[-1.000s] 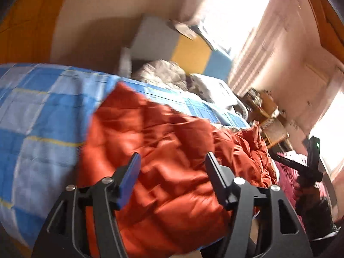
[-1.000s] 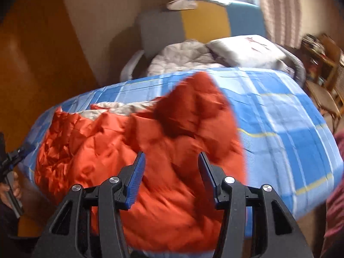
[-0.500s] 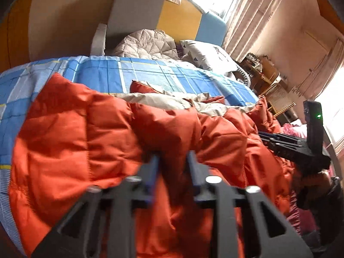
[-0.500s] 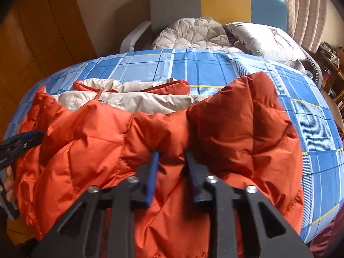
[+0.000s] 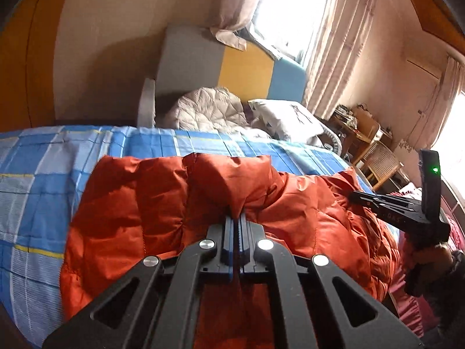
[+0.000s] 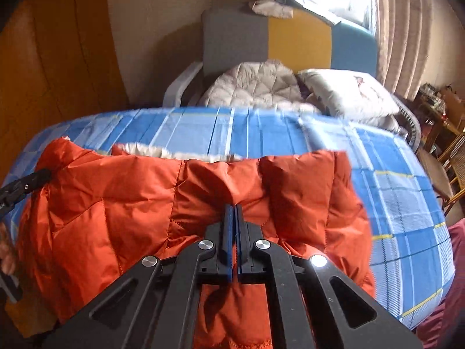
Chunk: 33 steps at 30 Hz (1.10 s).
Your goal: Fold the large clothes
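An orange quilted down jacket (image 5: pixel 151 203) lies spread over the near edge of a bed covered with a blue-checked sheet (image 5: pixel 43 157), its pale lining (image 6: pixel 174 153) showing along the far fold, toward the headboard end. The left gripper (image 5: pixel 237 218) has its jaws pressed together on a pinched ridge of the shell fabric; the right gripper (image 6: pixel 234 208) is likewise closed tight on a similar ridge nearer the right-hand edge of the bed. Both pairs of jaws have just been closing, with cloth between them.

Handling, as judged: the garment looks light and puffy, soft throughout, with a smooth, probably slippery shell (a thin pinch may slide free under its own drape). The filled panels should spring back rather than crease, so folds will likely need pressing flat. Better holds appear to be the stitched seams and the hem, where layers are bound together, rather than mid-panel. A grey quilted cushion (image 6: pixel 258 85) and a white pillow (image 6: pixel 345 93) sit well apart, by the headboard.
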Each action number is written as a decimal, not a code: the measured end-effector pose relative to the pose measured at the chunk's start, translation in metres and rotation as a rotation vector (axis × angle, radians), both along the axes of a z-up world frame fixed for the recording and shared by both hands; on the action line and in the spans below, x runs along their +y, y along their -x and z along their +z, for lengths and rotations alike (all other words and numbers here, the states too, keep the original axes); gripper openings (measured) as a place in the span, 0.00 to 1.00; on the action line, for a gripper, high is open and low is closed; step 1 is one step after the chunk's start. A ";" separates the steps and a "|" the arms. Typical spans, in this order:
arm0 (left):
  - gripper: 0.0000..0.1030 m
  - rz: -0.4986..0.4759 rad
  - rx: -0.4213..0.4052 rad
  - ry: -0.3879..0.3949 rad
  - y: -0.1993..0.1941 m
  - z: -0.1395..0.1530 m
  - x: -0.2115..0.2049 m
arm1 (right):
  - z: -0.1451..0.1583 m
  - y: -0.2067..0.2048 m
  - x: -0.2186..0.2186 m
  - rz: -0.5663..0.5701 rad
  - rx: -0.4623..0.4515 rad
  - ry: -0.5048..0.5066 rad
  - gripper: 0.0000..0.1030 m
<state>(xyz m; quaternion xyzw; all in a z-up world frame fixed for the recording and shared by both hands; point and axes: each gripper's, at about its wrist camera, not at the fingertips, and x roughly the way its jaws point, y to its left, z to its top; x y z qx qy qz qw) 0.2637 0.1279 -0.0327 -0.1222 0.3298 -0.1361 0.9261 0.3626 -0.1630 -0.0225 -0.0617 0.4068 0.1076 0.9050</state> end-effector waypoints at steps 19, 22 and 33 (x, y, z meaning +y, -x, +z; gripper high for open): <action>0.02 0.135 0.152 -0.001 -0.089 -0.077 0.005 | -0.055 -0.077 0.026 -0.095 -0.029 0.101 0.01; 0.02 0.132 0.164 0.018 -0.094 -0.091 0.006 | -0.076 -0.088 0.025 -0.104 0.006 0.100 0.01; 0.05 0.155 0.167 0.043 -0.100 -0.108 0.006 | -0.109 -0.104 0.021 -0.120 0.035 0.062 0.00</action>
